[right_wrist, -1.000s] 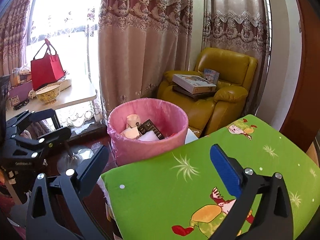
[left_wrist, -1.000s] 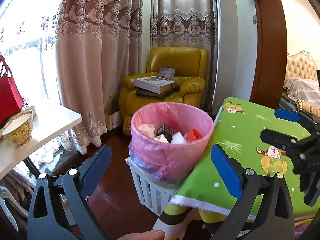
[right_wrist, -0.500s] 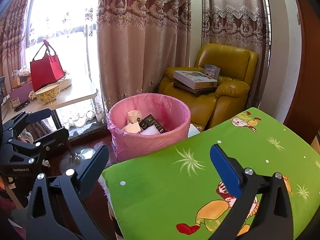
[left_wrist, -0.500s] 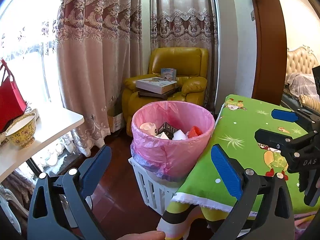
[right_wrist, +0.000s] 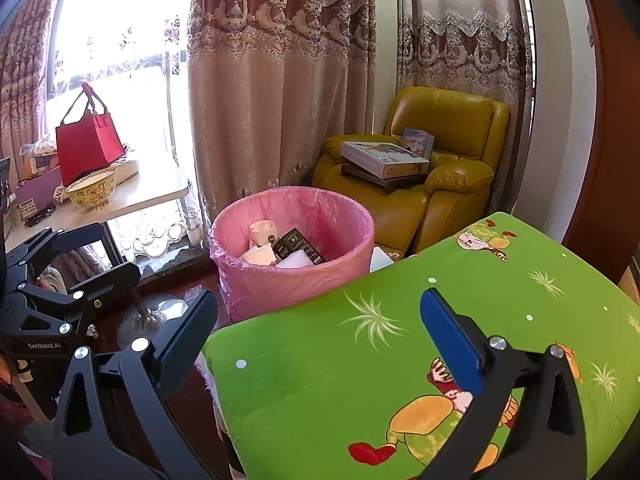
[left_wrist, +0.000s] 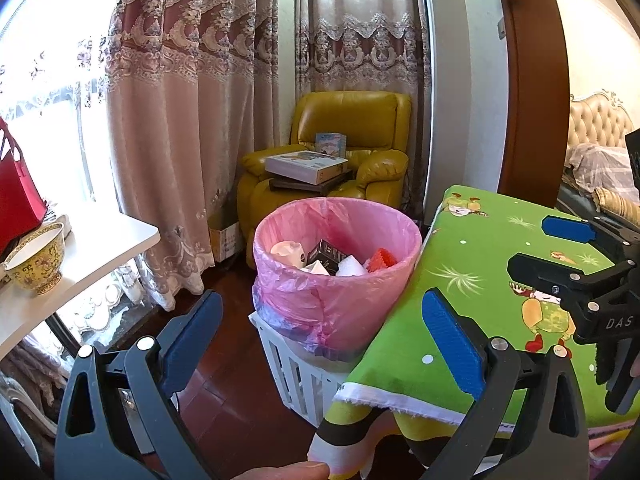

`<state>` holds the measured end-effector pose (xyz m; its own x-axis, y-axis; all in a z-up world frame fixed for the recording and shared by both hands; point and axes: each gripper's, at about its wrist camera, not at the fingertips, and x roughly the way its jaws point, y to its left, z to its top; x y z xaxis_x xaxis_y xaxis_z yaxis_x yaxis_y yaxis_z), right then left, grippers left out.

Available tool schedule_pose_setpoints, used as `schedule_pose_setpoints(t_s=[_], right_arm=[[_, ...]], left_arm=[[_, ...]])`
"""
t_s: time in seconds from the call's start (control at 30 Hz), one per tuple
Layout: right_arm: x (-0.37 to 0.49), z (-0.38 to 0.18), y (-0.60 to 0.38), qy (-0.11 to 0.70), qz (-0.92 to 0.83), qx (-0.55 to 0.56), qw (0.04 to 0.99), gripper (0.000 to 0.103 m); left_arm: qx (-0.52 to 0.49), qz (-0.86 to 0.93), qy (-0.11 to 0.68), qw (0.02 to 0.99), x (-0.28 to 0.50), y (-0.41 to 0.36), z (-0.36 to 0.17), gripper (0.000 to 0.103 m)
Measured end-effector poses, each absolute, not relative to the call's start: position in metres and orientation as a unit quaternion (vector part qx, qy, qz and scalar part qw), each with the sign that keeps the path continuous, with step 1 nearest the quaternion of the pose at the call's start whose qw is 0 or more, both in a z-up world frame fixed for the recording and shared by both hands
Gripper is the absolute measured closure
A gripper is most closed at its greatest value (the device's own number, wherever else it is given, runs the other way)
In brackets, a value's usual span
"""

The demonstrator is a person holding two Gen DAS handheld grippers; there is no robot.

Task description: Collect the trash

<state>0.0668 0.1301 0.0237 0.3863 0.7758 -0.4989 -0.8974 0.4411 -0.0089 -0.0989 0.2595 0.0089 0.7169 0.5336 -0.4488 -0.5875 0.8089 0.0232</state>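
Note:
A bin with a pink liner [left_wrist: 336,280] stands on the floor beside a table with a green cartoon cloth [left_wrist: 480,280]. It holds trash: a paper cup [left_wrist: 286,252], a black box [left_wrist: 330,254], white paper and a red piece [left_wrist: 380,260]. The bin also shows in the right wrist view [right_wrist: 292,276]. My left gripper [left_wrist: 320,332] is open and empty, held back from the bin. My right gripper [right_wrist: 320,332] is open and empty above the green cloth [right_wrist: 400,360]. Each gripper shows in the other's view, the right [left_wrist: 560,256] and the left [right_wrist: 84,252].
A white slatted basket [left_wrist: 300,376] sits under the bin. A white side table [left_wrist: 80,256] at left carries a yellow bowl [left_wrist: 36,260] and a red bag [right_wrist: 88,140]. A yellow armchair [left_wrist: 344,152] with boxes stands by the curtains. A bed [left_wrist: 600,160] is at far right.
Both grippers have drawn back a little from the bin and table, so the bin looks slightly smaller. Both stay open and empty.

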Motion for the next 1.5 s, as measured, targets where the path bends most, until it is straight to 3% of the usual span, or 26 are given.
schedule_pose_setpoints(t_s=[1.5], right_arm=[[0.0669, 0.0183, 0.1327, 0.226, 0.507, -0.139, 0.82, 0.005]], left_arm=[[-0.067, 0.3, 0.227, 0.924, -0.0966, 0.262, 0.0047, 0.008]])
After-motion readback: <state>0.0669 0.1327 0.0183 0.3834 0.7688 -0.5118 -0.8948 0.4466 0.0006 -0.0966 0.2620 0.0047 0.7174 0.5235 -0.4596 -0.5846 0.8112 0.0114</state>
